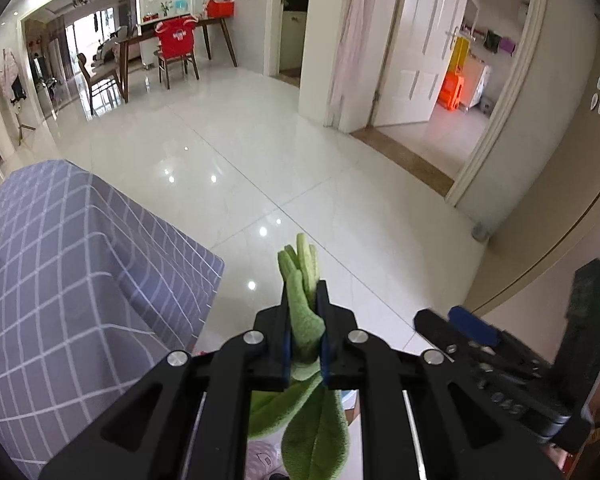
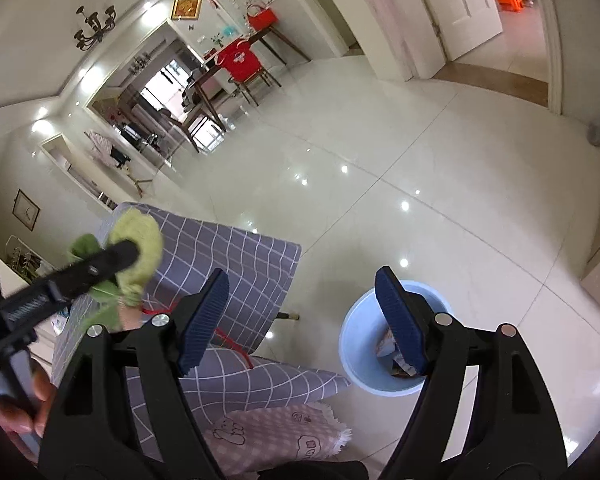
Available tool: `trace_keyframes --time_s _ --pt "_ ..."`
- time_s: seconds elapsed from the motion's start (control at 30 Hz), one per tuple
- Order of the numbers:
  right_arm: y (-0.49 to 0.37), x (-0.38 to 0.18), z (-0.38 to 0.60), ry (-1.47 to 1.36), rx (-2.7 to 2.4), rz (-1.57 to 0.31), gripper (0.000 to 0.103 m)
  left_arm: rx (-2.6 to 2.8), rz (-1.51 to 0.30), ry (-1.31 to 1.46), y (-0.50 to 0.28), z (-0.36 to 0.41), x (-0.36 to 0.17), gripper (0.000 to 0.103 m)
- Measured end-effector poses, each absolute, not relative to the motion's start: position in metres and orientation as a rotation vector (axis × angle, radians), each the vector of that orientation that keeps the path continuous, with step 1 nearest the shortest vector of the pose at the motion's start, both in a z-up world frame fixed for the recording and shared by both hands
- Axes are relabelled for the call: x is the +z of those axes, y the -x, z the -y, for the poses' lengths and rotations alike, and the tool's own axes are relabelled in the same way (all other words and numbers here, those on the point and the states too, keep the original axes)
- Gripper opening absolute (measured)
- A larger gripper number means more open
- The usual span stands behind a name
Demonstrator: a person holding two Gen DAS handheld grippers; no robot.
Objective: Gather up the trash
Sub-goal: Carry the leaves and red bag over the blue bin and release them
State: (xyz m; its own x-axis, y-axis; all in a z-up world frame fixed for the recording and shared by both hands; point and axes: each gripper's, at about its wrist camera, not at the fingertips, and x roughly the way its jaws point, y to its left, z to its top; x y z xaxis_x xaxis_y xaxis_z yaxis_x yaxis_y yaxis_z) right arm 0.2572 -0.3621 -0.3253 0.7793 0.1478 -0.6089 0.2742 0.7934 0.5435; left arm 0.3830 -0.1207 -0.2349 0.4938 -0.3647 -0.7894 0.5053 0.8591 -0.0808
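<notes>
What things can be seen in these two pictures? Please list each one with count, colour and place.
cloth: one, green, clamped in the left gripper
bin: one, light blue, on the floor, trash inside
tablecloth: one, grey with white checks, over the table
mat: one, pink, on the floor beside the table
chair: one, red cover, at the far dining table
stool: one, orange, in the room past the open door
left gripper: one, black, shut
right gripper: one, black with blue pads, open, above the bin
hand: one, holding the left gripper's handle
</notes>
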Motion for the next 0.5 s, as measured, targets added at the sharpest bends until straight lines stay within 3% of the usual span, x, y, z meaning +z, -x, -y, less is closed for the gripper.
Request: trace_keyframes --time_s 0.5 --pt "-0.223 -0.288 0.372 -0.619 -0.165 -0.534 0.075 -0.592 -0.949 -0.181 -0.383 0.154 -0.252 0.012"
